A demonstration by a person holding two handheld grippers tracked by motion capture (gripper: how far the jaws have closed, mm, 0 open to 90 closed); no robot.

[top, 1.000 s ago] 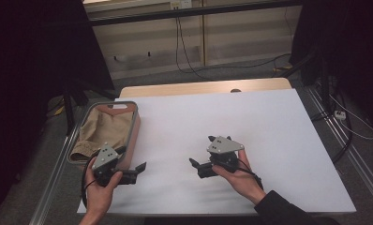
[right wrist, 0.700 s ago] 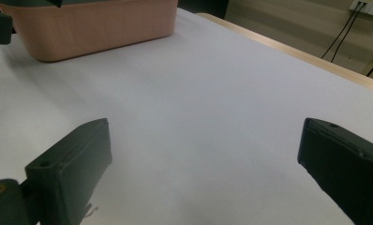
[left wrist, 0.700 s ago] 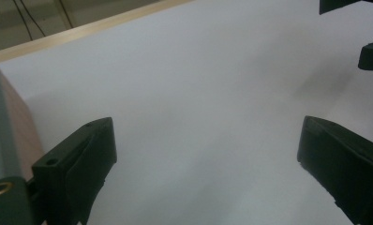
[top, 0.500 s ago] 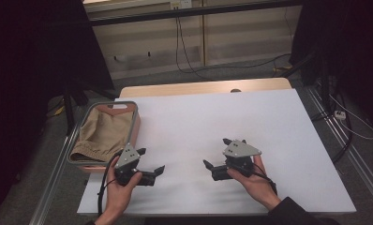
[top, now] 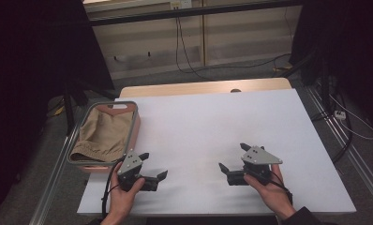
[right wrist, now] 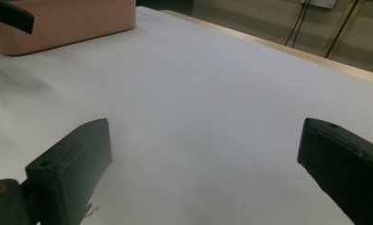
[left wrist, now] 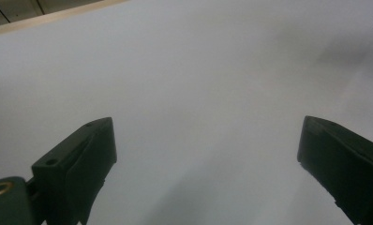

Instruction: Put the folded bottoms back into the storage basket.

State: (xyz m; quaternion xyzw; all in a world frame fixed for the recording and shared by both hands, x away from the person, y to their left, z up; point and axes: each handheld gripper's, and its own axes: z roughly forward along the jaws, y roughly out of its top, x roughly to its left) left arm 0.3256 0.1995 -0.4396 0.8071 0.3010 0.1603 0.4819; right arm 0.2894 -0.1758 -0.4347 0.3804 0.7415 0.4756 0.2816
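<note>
Since beige cloth (top: 100, 136) lies bunched in pink basket (top: 134, 136) at table's left edge, any reach by left gripper (top: 152, 167) risks snagging grey rim and dragging basket off. Left gripper, right gripper (top: 232, 164): jaws wide apart, holding nothing, low over white table (top: 208, 126). Behind: wooden strip, pale wall panels, dangling cables.
</note>
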